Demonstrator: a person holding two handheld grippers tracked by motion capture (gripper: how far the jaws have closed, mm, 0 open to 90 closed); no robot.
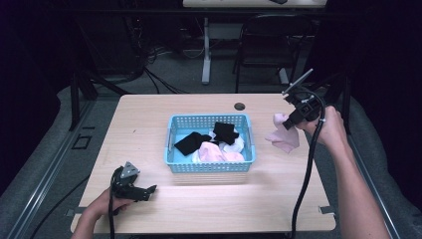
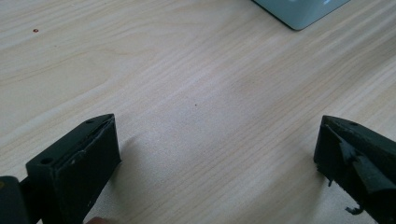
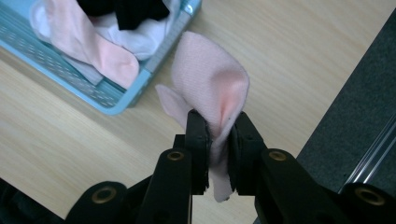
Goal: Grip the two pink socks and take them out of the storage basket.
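A: High view first — right gripper [image 1: 291, 121] is up off the table [image 1: 144, 129], just right of the blue basket [image 1: 171, 144], with a pink sock [image 1: 283, 135] hanging from it.

B: Pinched or just draped?

A: Pinched. Right gripper view shows both jaws pressed onto a fold of the pink sock [image 3: 210, 88], cloth bunching above the tips, a tail poking out below between them. Basket corner [image 3: 135, 95] sits to the left of the sock there, apart from it.

B: Sock touching the table?

A: Can't tell; it looks lifted, hanging beside the basket's right wall, near the table's right edge.

B: Right hand pose?

A: Right hand [image 1: 331, 130] wraps the handle, forearm coming in from the near right corner, angled up and left, cable trailing down along it. Gripper points left toward the basket.

B: Left side?

A: Left gripper [image 1: 149, 190] is low at the near left of the table, left hand [image 1: 107, 204] around it, tips pointing right. Left gripper view: jaws spread wide, nothing between them, bare wood under, basket corner [image 2: 299, 11] at the far right.

B: Basket contents?

A: Black socks [image 1: 191, 143], pink and white ones piled inside.
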